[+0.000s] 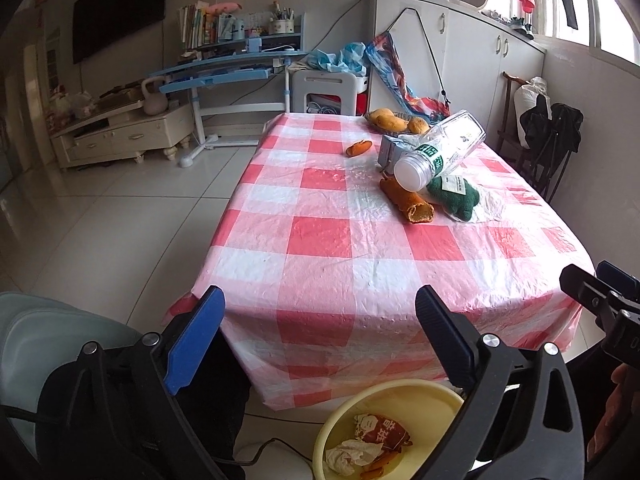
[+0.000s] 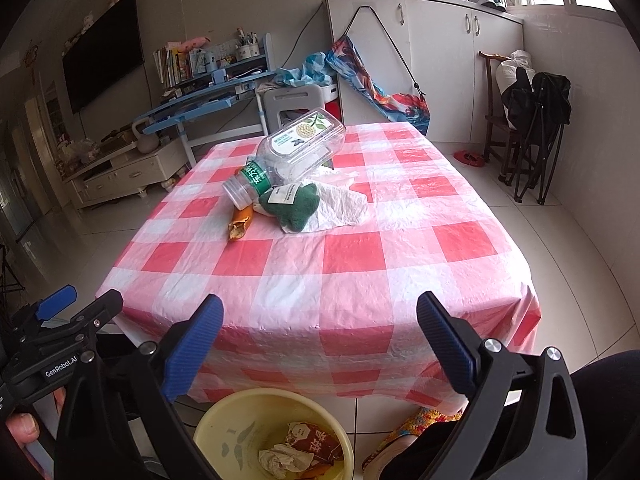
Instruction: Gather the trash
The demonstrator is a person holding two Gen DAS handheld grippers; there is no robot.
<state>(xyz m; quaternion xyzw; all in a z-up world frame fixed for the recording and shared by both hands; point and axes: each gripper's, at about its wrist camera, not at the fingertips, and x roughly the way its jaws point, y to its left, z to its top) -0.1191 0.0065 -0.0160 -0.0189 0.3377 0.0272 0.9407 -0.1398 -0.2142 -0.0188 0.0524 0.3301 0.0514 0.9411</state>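
My left gripper [image 1: 320,312] stands wide open with nothing between its fingers, above a yellow bin [image 1: 420,404] on the floor at the table's near edge. In the bin lie a red snack wrapper [image 1: 384,432], a crumpled tissue [image 1: 352,454] and bits of orange peel. My right gripper [image 2: 320,320] is open and empty too, over the same bin [image 2: 240,428]. On the checked table lie a clear plastic bottle [image 2: 288,152] on its side, an orange peel [image 2: 240,222], a green cloth toy [image 2: 296,208] and a white tissue [image 2: 340,204]. A second peel [image 1: 359,147] lies farther back.
A basket of yellow fruit [image 1: 394,120] and a small carton [image 1: 390,148] sit at the table's far end. White cabinets [image 2: 440,60] and a folded black chair [image 2: 536,128] stand to the right. A blue desk [image 1: 224,68] and a plastic stool stand behind the table.
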